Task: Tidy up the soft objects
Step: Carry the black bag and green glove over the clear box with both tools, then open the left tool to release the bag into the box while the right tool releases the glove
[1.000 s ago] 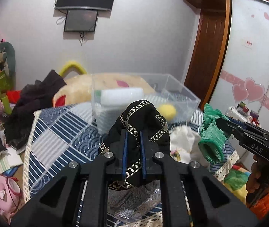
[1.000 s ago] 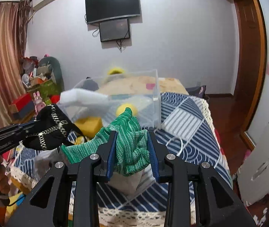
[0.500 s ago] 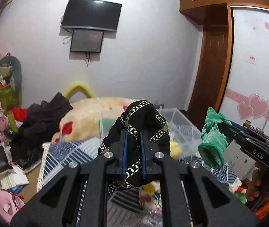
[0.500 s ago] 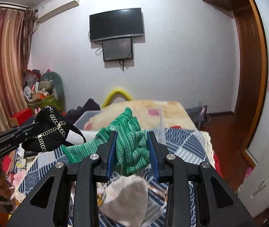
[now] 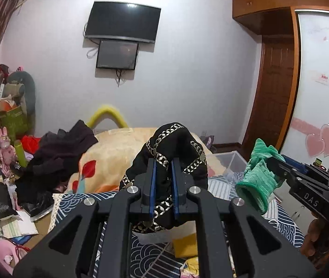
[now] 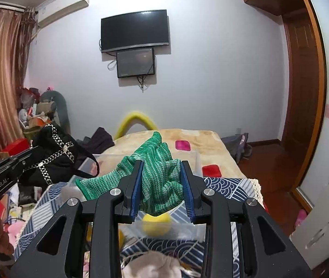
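My left gripper (image 5: 163, 164) is shut on a black cloth with gold chain trim (image 5: 172, 143) and holds it up in the air above the bed. It also shows in the right wrist view (image 6: 53, 155) at the left. My right gripper (image 6: 162, 169) is shut on a green knitted glove (image 6: 158, 162), also held up; it shows in the left wrist view (image 5: 258, 173) at the right. A clear plastic bin (image 6: 196, 162) sits on the bed below and beyond both grippers, with a yellow ball (image 6: 156, 223) seen through its wall.
The bed has a blue-and-white patterned cover (image 6: 229, 185) and a cream blanket (image 5: 108, 153). A beige cloth (image 6: 150, 266) lies near the front edge. Dark clothes (image 5: 55, 157) and clutter pile at the left. A door (image 6: 303, 92) and wardrobe stand at the right.
Both grippers have risen and tilted up with their cloths still held. The bin and bed have dropped lower in both views; the wall and screens now fill more of the frame.
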`<state>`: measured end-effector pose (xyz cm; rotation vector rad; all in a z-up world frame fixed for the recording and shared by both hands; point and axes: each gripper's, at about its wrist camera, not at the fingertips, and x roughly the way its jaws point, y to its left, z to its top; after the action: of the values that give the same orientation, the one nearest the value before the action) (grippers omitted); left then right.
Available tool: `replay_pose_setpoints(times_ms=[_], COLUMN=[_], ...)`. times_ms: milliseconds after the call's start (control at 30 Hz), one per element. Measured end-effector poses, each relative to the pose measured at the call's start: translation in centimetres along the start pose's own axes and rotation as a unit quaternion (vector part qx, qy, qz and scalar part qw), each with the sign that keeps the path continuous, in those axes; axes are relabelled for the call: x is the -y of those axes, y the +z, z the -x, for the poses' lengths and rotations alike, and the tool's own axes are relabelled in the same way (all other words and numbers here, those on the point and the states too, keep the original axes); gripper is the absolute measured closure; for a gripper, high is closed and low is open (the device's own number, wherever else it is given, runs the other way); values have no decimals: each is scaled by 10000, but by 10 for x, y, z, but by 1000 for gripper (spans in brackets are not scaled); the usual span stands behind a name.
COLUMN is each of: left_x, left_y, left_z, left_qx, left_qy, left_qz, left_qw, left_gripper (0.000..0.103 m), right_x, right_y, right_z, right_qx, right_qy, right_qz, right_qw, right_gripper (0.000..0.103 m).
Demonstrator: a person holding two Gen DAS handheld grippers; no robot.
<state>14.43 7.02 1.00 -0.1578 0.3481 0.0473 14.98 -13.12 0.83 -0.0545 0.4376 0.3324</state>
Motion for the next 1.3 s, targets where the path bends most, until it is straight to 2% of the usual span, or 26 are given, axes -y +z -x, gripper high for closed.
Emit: replay_pose_setpoints(times_ms=[133, 333, 600, 700, 767, 867, 933, 967, 1033, 1300], left_x=[1, -3, 2, -1, -4, -2, 2, 3, 4, 11], left_y=[-2, -11, -12, -11, -10, -10, -10, -9, -8, -1], left_z=[-24, -60, -67, -67, -66, -63, -60, -58, -53, -22], left_qx=[-191, -746, -814, -903, -956, -977, -980, -972, -922, -580], left_qy=[-95, -165, -154, -236, -340, -337, -308, -305, -334, -305], left_qz=[-122, -68, -212, -90, 14, -36, -117, -134, -125, -241], left_qw=[9997, 9971, 9963, 9956, 9948, 9946, 9946, 9947, 9951, 9976], left_gripper=[92, 92, 91, 82, 72, 70, 69, 65, 56, 35], right_x=[-1, 0, -9, -6, -2, 0, 1, 1, 3, 4], right_y=[-3, -4, -11, -14, -14, -13, -12, -11, -9, -1], right_z=[-19, -46, -69, -73, -72, -69, -64, -62, -57, -34], right_qx=[-217, -625, -1141, -1289, -1346, -1355, -1312, -1286, -1212, -884], right_qy=[-57, -55, -145, -83, -31, -36, -35, -14, 21, 107], right_qz=[5, -50, 285, 202, 146, 195, 236, 235, 215, 277], right_qw=[9997, 9980, 9930, 9914, 9908, 9906, 9911, 9914, 9924, 9956], right_gripper=[74, 74, 74, 71, 71, 69, 61, 58, 45, 42])
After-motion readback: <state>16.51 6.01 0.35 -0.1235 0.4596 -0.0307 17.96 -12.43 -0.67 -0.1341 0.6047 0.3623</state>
